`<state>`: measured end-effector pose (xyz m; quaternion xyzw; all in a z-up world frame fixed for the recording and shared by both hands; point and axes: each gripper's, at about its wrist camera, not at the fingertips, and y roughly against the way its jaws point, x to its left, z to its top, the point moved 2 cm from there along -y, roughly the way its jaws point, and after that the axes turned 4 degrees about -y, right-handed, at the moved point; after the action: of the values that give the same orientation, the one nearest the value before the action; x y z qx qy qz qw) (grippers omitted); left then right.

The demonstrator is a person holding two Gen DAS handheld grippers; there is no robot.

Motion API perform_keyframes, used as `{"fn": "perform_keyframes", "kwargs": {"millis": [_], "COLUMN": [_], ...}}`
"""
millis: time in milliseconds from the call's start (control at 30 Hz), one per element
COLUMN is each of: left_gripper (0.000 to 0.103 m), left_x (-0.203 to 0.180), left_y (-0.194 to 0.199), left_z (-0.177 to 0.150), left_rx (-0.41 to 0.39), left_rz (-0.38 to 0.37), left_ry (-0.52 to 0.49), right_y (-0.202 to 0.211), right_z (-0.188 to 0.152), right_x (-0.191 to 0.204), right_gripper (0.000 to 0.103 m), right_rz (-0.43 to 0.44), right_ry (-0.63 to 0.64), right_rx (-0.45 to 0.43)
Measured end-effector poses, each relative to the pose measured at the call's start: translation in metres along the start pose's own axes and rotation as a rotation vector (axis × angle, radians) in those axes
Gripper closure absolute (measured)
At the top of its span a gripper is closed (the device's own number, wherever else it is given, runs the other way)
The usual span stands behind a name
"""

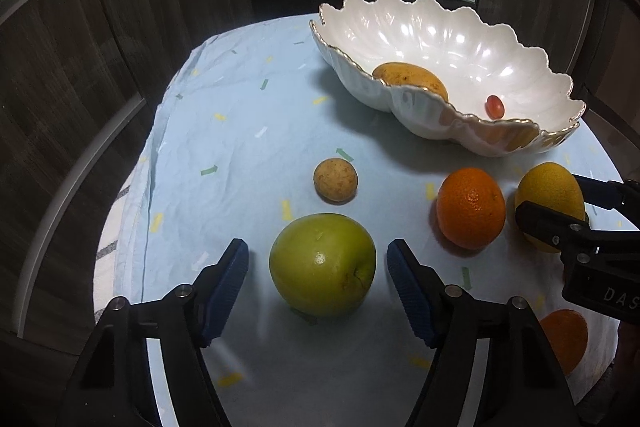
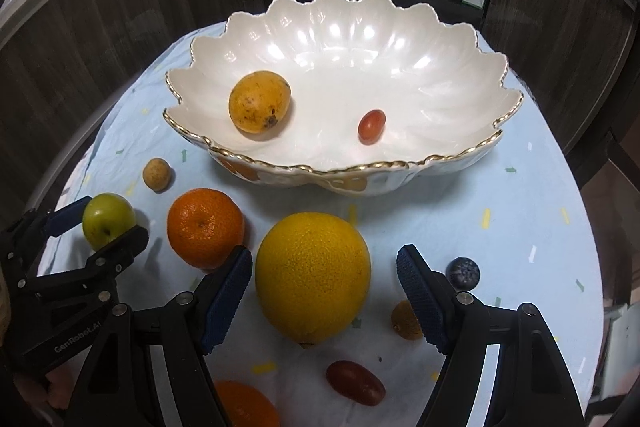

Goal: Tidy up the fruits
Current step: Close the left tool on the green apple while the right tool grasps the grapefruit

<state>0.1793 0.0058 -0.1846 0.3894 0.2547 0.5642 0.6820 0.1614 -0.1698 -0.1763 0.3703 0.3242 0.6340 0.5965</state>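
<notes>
Two fruits already lie inside the white scalloped ceramic bowl with a gold rim (image 2: 336,67): a speckled yellow-orange loquat-like fruit (image 2: 259,101) toward its left side and a small red grape tomato (image 2: 371,126) near its middle. Everything else waits on the pale blue patterned tablecloth (image 1: 240,131) in front of the bowl. Nearest the bowl's front rim sit a small tan round fruit (image 1: 335,179) and an orange mandarin (image 1: 470,207). Further out from the bowl, the green apple (image 1: 322,264) lies between the wide-spread blue pads of the left gripper (image 1: 318,269), with a gap on each side, so nothing is held. Beside the mandarin, the large yellow citrus (image 2: 313,275) sits likewise between the parted fingers of the right gripper (image 2: 325,281), apart from both pads. Further still from the bowl lie a dark blueberry (image 2: 463,271), a small brownish fruit (image 2: 405,319), a dark red oval grape (image 2: 355,383) and a second orange (image 2: 244,407). The step in hand looks like a double pickup, each tool framing its fruit. Next, I judge, each needs to close evenly on the widest part, then lift clear over the raised scalloped rim; the round, smooth skins may roll or slip if squeezed off-centre.
</notes>
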Motion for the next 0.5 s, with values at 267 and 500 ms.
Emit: {"fn": "perform_keyframes", "kwargs": {"millis": [267,500], "left_gripper": [0.049,0.054], "left_x": [-0.0004,-0.0001], "left_y": [-0.0064,-0.0051], "left_z": [-0.0016,-0.0013], "left_rx": [0.020,0.014], "left_rz": [-0.015,-0.018], "left_ry": [0.007,0.009], "right_y": [-0.0091,-0.0060], "right_z": [-0.0032,-0.0054], "right_x": [0.0021,0.0054], "right_gripper": [0.043,0.047], "right_rz": [0.023,0.029], "right_ry": [0.005,0.020], "right_rx": [0.028,0.018]}}
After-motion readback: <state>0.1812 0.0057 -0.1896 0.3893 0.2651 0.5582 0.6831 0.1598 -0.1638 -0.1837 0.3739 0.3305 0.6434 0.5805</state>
